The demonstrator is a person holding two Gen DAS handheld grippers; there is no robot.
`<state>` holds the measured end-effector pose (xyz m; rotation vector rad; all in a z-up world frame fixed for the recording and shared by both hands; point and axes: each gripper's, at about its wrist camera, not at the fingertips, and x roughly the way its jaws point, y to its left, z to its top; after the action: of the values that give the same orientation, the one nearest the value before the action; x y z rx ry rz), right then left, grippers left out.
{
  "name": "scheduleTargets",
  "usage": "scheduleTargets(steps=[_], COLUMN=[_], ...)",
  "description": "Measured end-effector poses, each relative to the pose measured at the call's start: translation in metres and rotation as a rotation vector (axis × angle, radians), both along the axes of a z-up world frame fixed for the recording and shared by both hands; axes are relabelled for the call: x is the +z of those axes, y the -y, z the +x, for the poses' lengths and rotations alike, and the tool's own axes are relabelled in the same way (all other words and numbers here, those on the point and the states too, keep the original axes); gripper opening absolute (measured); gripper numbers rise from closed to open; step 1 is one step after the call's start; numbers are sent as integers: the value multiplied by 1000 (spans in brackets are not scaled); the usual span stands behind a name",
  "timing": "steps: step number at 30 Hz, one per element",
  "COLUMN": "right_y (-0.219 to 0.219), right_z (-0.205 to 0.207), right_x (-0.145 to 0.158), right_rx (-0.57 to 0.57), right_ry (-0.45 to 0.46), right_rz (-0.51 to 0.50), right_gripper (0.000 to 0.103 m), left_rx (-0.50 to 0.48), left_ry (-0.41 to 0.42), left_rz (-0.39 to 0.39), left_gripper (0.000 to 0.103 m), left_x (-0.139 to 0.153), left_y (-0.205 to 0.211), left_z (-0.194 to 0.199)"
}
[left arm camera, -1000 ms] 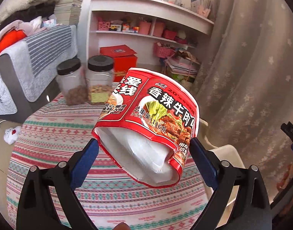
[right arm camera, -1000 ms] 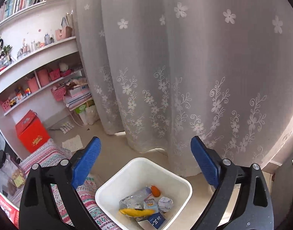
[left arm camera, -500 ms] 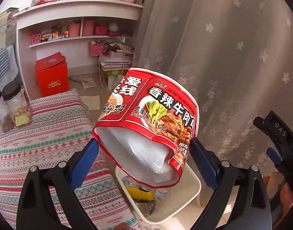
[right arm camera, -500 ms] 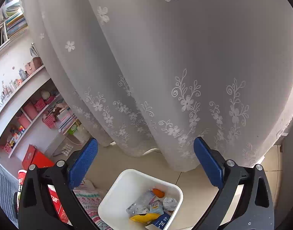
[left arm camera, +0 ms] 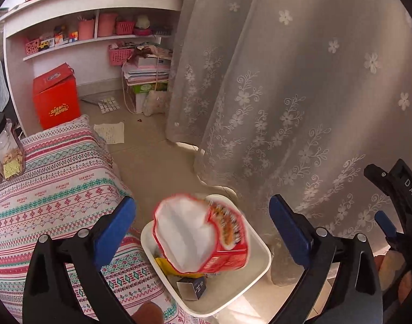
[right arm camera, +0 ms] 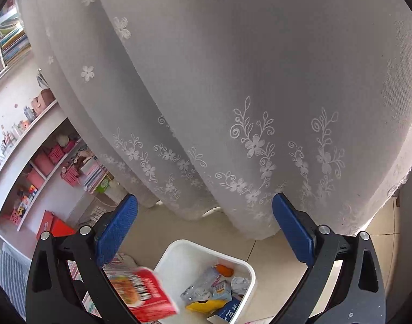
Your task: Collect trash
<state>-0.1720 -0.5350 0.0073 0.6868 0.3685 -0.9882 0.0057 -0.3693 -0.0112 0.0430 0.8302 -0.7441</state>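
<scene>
Left wrist view: my left jaws wide, empty; crumpled red paper noodle cup point(left arm camera: 203, 239), light, crushable, above white plastic bin point(left arm camera: 262, 251); right jaws wide, empty.

The noodle cup point(left arm camera: 203, 237) looks like thin paper, printed glossy red outside and plain matt white inside, its rim crumpled. The bin point(left arm camera: 259, 267) is smooth white plastic with a slight sheen. Both hand-held grippers, left point(left arm camera: 201, 225) and right point(right arm camera: 204, 225), have matt black plastic arms, metal screws and blue pads point(right arm camera: 116, 232) with a fine rough texture. The curtain point(right arm camera: 232, 81) is sheer embroidered cloth. The tabletop point(left arm camera: 49, 178) wears a woven patterned cloth.
</scene>
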Motion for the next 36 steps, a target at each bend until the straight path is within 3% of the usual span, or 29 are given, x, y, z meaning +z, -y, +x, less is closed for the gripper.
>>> scheduleTargets(steps=[2, 6, 11, 16, 19, 22, 27, 30, 36], right_y=[-8, -32, -83, -143, -179, -208, -249, -272, -312], right_z=[6, 20, 45, 73, 86, 99, 124, 137, 149], right_x=[1, 2, 2, -2, -4, -10, -20, -26, -30], right_rx=[31, 103, 227, 368, 484, 571, 663, 711, 792], right_ry=[-3, -20, -66, -106, -96, -112, -160, -187, -177], right_rz=[-4, -16, -89, -164, -198, -177, -170, -181, -209], right_gripper=[96, 96, 96, 96, 96, 96, 96, 96, 96], left_rx=[37, 136, 345, 424, 495, 540, 597, 615, 681], left_ry=[8, 122, 223, 191, 218, 223, 164, 107, 116], left_rz=[26, 89, 229, 233, 244, 245, 225, 203, 244], left_gripper=[96, 96, 96, 96, 96, 96, 96, 96, 96], left_x=[2, 12, 21, 21, 20, 16, 4, 0, -1], left_y=[-9, -34, -80, -147, -188, -225, -279, -303, -334], left_z=[2, -3, -1, 2, 0, -1, 5, 12, 13])
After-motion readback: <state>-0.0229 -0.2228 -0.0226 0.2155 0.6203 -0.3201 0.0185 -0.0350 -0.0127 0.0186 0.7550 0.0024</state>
